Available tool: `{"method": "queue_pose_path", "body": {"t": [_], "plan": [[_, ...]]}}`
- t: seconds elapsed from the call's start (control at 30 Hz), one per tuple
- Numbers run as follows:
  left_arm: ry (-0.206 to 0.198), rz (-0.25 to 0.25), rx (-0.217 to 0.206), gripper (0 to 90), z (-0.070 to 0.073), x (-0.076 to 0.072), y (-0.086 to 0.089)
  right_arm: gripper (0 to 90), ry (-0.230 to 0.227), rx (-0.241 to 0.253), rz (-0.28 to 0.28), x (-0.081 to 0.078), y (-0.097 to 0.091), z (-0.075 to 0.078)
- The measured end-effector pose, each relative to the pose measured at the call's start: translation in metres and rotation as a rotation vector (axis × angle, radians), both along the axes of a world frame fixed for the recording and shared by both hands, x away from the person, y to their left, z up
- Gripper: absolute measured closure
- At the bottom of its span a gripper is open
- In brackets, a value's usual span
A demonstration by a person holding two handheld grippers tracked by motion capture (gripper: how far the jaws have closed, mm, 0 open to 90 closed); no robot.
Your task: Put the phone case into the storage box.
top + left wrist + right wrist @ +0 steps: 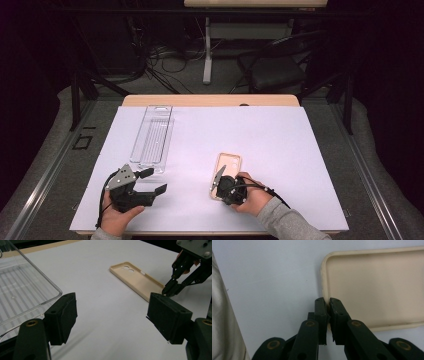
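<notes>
A beige phone case [227, 170] lies hollow side up on the white sheet, right of centre, with its camera holes at the far end [128, 269]. My right gripper [220, 186] is shut on the case's near end: in the right gripper view the two black pads [327, 308] pinch the raised rim of the phone case [372, 287] close to a corner. My left gripper [152, 182] rests near the front left of the sheet. Its jaws stand wide apart over bare sheet, open, and its camera sees the right gripper [168, 291] at the case.
A clear ribbed plastic tray [152, 137] lies at the back left of the white sheet [280, 140], just beyond the left gripper. Past the table's wooden far edge [210, 100] are a desk leg, cables and a chair.
</notes>
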State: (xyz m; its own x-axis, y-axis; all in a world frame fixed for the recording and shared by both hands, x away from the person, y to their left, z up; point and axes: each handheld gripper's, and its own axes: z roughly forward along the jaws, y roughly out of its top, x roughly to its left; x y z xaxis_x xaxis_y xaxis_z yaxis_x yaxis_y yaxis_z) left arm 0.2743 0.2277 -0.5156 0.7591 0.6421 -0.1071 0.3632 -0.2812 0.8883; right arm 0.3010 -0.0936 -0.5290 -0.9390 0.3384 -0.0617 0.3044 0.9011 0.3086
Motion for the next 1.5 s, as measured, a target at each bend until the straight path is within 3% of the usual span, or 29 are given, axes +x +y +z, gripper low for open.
{"method": "queue_pose_path", "body": {"t": [0.3,0.7,1.5], "plan": [[0.001,-0.001,0.001,23.7,-0.0002,0.0001,-0.0001,86.2,0.006,0.009,0.028,0.0014,-0.0008,-0.0004],[0.002,0.001,0.0,23.7,-0.0003,0.0,-0.0001,87.2,0.048,0.024,0.037,0.0065,-0.0028,0.0],[0.002,0.003,0.0,23.7,-0.0004,0.0001,0.0001,87.5,0.048,0.028,0.037,0.0065,-0.0036,0.0002]]}}
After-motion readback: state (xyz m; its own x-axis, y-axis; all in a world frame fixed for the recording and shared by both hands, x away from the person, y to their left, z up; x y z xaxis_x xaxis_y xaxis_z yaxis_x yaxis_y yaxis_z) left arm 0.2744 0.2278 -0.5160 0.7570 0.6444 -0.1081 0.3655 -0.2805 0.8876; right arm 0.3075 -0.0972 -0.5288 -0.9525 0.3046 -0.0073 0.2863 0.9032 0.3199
